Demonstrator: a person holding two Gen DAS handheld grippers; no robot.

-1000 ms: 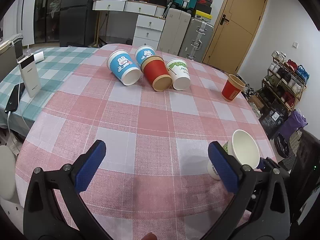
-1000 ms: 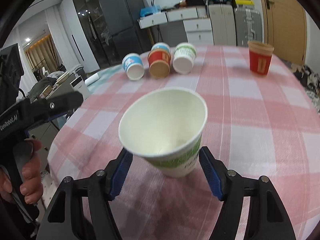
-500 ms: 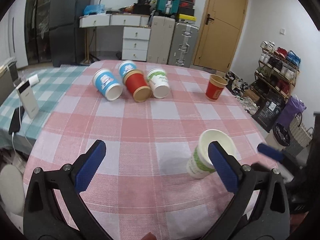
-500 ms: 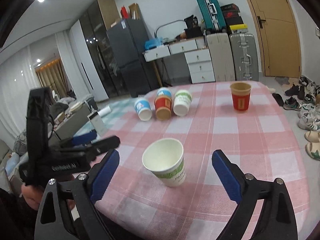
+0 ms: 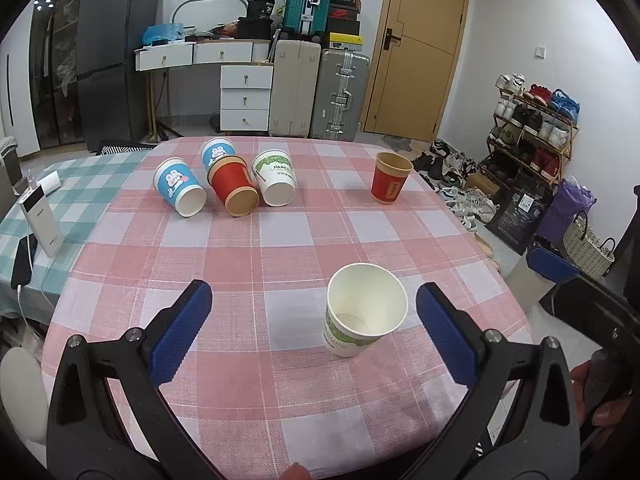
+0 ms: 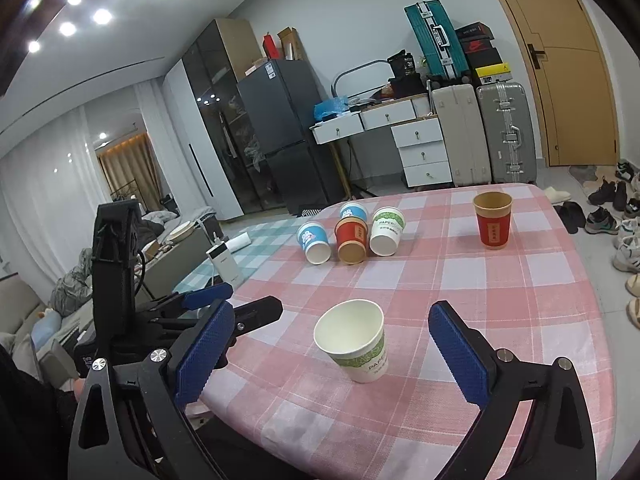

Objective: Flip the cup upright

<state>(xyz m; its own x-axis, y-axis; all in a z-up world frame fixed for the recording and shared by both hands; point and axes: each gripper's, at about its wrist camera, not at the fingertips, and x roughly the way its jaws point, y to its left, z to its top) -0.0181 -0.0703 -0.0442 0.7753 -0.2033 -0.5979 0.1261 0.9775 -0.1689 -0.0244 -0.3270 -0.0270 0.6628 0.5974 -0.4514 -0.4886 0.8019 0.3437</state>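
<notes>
Tongs first: your right tongs (image 6: 332, 344) are spread wide and empty, and so are your left tongs (image 5: 316, 332). Just ahead of both, between the blue pads, a white cup (image 6: 354, 340) stands upright on the tabletop (image 6: 540, 300). Further ahead, four cups lie tipped; the nearest-right white one (image 5: 275, 182) is thin, light paper that probably crushes easily, so pinch mid-wall, gently.

1. A paper cup (image 5: 365, 314) stands upright on the table (image 5: 280, 392), near its front edge.
2. Four cups (image 5: 228, 184) lie on their sides in a cluster at the far left; the rearmost seems partly hidden.
3. Another upright cup (image 5: 390, 178) stands far right, well apart.
4. A power bank (image 5: 42, 220) stands left of the table.
</notes>
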